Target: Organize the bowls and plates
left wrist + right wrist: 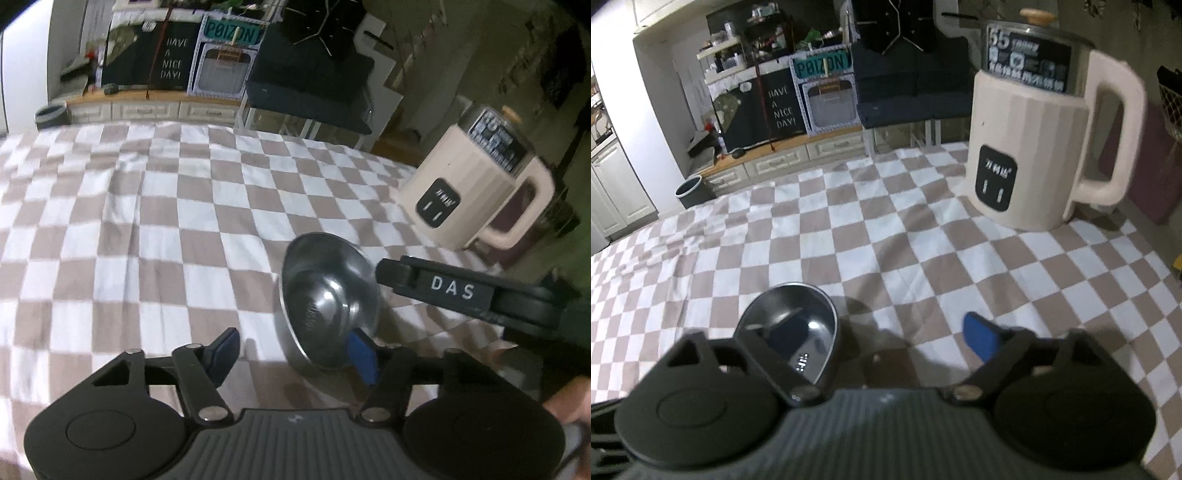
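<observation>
A small steel bowl [328,299] stands tilted on the checked cloth [147,221], its hollow facing me in the left wrist view. My left gripper [295,347] is open; its right blue pad [364,356] sits against the bowl's lower outer rim, and its left finger is apart on the cloth. One finger of my right gripper [406,277] reaches the bowl's right rim. In the right wrist view the bowl [798,325] lies at the left jaw, whose tip is hidden. The right gripper [875,332] is open, with only cloth between its fingers.
A cream electric kettle [476,184] [1034,147] with a handle stands at the cloth's far right. Beyond the far edge are low drawers [783,162], a dark bin [690,192] and a dark sofa [916,96]. A person's hand [569,402] shows at lower right.
</observation>
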{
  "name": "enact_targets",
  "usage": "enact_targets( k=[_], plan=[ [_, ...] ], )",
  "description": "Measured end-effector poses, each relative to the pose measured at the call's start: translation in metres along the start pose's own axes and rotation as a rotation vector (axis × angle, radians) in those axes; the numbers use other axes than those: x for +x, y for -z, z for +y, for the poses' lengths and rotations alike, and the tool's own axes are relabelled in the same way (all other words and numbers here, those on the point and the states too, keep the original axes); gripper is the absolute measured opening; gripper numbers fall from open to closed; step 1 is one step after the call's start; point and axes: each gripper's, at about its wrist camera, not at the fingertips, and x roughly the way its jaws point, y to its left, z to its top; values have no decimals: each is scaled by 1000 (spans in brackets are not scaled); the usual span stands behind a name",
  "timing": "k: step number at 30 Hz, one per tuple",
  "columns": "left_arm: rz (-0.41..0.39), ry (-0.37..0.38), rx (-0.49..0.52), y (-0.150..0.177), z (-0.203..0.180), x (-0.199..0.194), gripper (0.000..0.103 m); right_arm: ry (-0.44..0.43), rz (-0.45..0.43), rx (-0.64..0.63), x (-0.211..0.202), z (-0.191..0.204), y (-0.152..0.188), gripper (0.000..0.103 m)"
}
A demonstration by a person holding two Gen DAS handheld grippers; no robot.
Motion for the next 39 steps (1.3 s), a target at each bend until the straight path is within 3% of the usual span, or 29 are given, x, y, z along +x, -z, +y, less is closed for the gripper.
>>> enact_targets(
  k=[8, 17, 27, 33, 38, 39],
  plan=[
    [25, -22, 36, -6, 7, 9, 51, -29, 19, 12, 9, 1, 2, 66],
    [24, -19, 111, -2, 5, 10, 51, -46, 46, 5, 6, 5, 8, 61],
    [-11, -106, 189, -12, 11, 14, 52, -35, 76, 4, 8, -2, 13, 57],
    [-20, -132, 239, -14, 7, 20, 53, -103, 114, -6, 5, -7, 15, 40],
    [-21, -160, 247, -19, 5, 25, 54, -132, 149, -67, -1, 6, 18, 14],
    [-20, -162, 239, -20, 5, 24, 52, -126, 153, -77, -2, 9, 18, 14]
  ],
)
